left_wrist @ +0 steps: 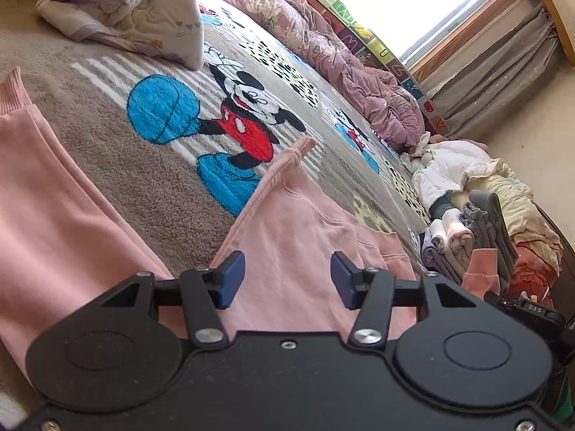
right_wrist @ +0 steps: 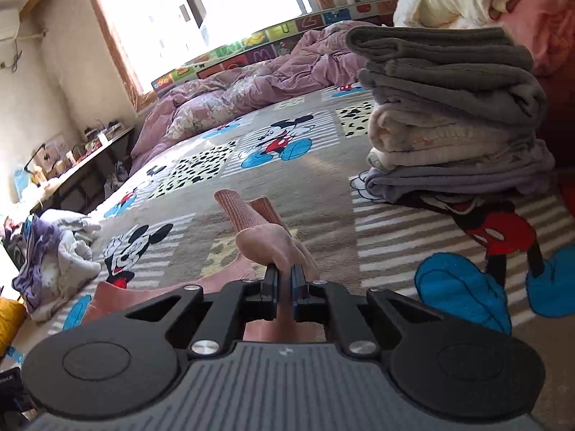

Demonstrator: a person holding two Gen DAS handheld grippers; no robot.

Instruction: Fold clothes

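A pink sweatshirt (left_wrist: 294, 230) lies spread on the Mickey Mouse blanket (left_wrist: 151, 165). One sleeve with a ribbed cuff (left_wrist: 16, 89) runs along the left. My left gripper (left_wrist: 287, 280) is open just above the pink fabric, holding nothing. My right gripper (right_wrist: 285, 280) is shut on the other pink sleeve (right_wrist: 266, 240) near its ribbed cuff (right_wrist: 244, 208) and lifts it off the blanket (right_wrist: 323, 186). That raised cuff and the right gripper also show in the left wrist view (left_wrist: 481, 269).
A stack of folded grey, cream and lilac clothes (right_wrist: 456, 115) stands to the right; it also shows in the left wrist view (left_wrist: 463, 237). A pink-purple duvet (right_wrist: 230, 97) lies under the window. Unfolded lilac and white clothes (right_wrist: 57, 248) lie at the left. A cluttered desk (right_wrist: 79, 154) stands beyond.
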